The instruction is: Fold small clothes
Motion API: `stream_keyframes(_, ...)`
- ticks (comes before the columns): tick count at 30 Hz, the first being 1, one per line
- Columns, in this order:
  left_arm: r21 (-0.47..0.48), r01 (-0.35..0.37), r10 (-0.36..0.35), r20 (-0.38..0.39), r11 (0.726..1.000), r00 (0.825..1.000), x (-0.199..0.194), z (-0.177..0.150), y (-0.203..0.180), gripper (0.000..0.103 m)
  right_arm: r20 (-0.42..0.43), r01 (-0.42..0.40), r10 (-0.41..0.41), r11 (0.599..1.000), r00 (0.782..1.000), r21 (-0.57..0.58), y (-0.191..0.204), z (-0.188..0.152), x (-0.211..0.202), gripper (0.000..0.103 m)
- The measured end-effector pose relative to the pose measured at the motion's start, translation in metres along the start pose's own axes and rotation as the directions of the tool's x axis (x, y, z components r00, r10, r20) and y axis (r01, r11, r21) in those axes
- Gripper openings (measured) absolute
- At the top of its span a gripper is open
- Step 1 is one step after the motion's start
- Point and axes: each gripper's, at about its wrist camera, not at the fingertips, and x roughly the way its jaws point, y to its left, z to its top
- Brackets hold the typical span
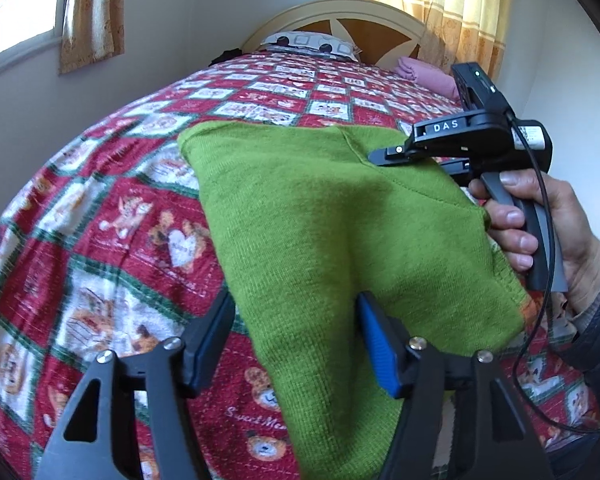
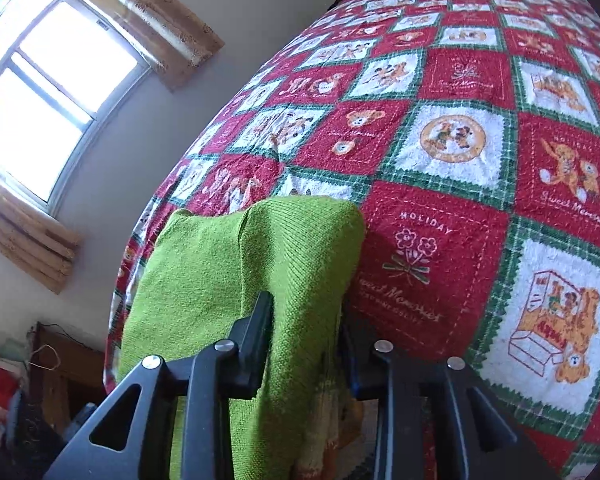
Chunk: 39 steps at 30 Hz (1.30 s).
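Quilt (image 1: 112,208) covers the bed: red/white squares, green borders, bear prints, "Sweet Memories" text. At its far end a rounded headboard (image 1: 364,20) with a patterned pillow (image 1: 312,42) against it and folded pink cloth (image 1: 424,72) just beside. Window (image 2: 48,92) on the side wall, tan curtains (image 1: 92,12); clutter (image 2: 24,384) on the floor below.

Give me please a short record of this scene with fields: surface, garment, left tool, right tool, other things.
surface: bed with red, white and green patchwork quilt
garment: green knitted small sweater, lifted partly off the quilt
left tool: left tool, fingers wide apart, green knit draped between them, not clamped
right tool: right tool, green knit between its fingers; whether it is clamped cannot be told
other things: folded pink cloth near wooden headboard; patterned pillow; yellow curtains
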Motion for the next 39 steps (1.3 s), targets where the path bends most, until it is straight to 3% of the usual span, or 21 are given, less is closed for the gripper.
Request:
stream_keyframes(3, 0.029, -0.053, 0.051, 0.053, 0.998, 0.997, -0.017, 0.006, -0.001, 0.067, 0.02, 0.011, -0.011, 1.0, 1.0, -0.007, 0.0, -0.004, -0.009, 0.034)
stream_keyframes(7, 0.014, -0.113, 0.109, 0.164, 0.994, 0.98, -0.04, 0.027, 0.007, 0.094, 0.111, 0.051, -0.049, 0.998, 0.993, -0.02, 0.007, -0.013, -0.044, 0.034)
stream_keyframes(11, 0.013, -0.164, 0.158, 0.201, 0.986, 0.967, -0.027, 0.04, 0.017, 0.094, 0.171, -0.045, 0.06, 0.995, 0.984, -0.09, 0.032, -0.035, -0.091, 0.04)
stream_keyframes(13, 0.003, -0.188, 0.184, 0.182, 0.982, 0.966, -0.008, 0.045, 0.024, 0.094, 0.145, -0.081, 0.102, 0.986, 0.984, -0.145, 0.046, -0.049, -0.097, 0.043)
stream_keyframes(15, -0.007, -0.206, 0.205, 0.146, 0.979, 0.968, 0.006, 0.044, 0.027, 0.094, 0.047, -0.152, 0.164, 0.969, 0.985, -0.194, 0.057, -0.07, -0.089, 0.043)
stream_keyframes(16, -0.018, -0.208, 0.209, 0.124, 0.978, 0.97, 0.014, 0.042, 0.03, 0.094, 0.019, -0.161, 0.168, 0.967, 0.986, -0.197, 0.057, -0.074, -0.085, 0.043)
stream_keyframes(18, -0.033, -0.191, 0.194, 0.101, 0.981, 0.976, 0.022, 0.037, 0.033, 0.095, -0.042, -0.097, 0.091, 0.976, 0.995, -0.193, 0.05, -0.089, -0.069, 0.041)
stream_keyframes(20, -0.052, -0.182, 0.186, 0.078, 0.982, 0.979, 0.028, 0.033, 0.035, 0.098, -0.06, -0.043, 0.033, 0.985, 0.998, -0.167, 0.035, -0.095, -0.059, 0.03)
stream_keyframes(25, -0.085, -0.151, 0.157, 0.067, 0.985, 0.985, 0.037, 0.023, 0.036, 0.103, -0.027, -0.094, 0.092, 0.989, 0.995, -0.116, 0.02, -0.099, -0.059, 0.024)
stream_keyframes(28, -0.102, -0.139, 0.145, 0.062, 0.985, 0.987, 0.032, 0.021, 0.038, 0.103, 0.002, -0.075, 0.076, 0.992, 0.997, -0.105, 0.027, -0.105, -0.068, 0.027)
stream_keyframes(30, -0.095, -0.147, 0.152, 0.046, 0.985, 0.987, 0.019, 0.021, 0.035, 0.103, 0.049, -0.054, 0.06, 0.991, 0.997, -0.121, 0.042, -0.112, -0.088, 0.043)
stream_keyframes(32, -0.065, -0.146, 0.15, 0.068, 0.987, 0.986, 0.002, 0.021, 0.028, 0.103, 0.141, 0.016, 0.007, 0.986, 0.99, -0.168, 0.064, -0.12, -0.112, 0.054)
stream_keyframes(36, -0.031, -0.121, 0.124, 0.138, 0.992, 0.983, -0.031, 0.026, 0.011, 0.103, 0.288, 0.142, -0.068, 0.959, 0.955, -0.246, 0.096, -0.132, -0.147, 0.055)
stream_keyframes(39, -0.006, -0.1, 0.1, 0.184, 0.995, 0.978, -0.05, 0.031, -0.001, 0.103, 0.344, 0.181, -0.087, 0.951, 0.935, -0.251, 0.103, -0.142, -0.166, 0.056)
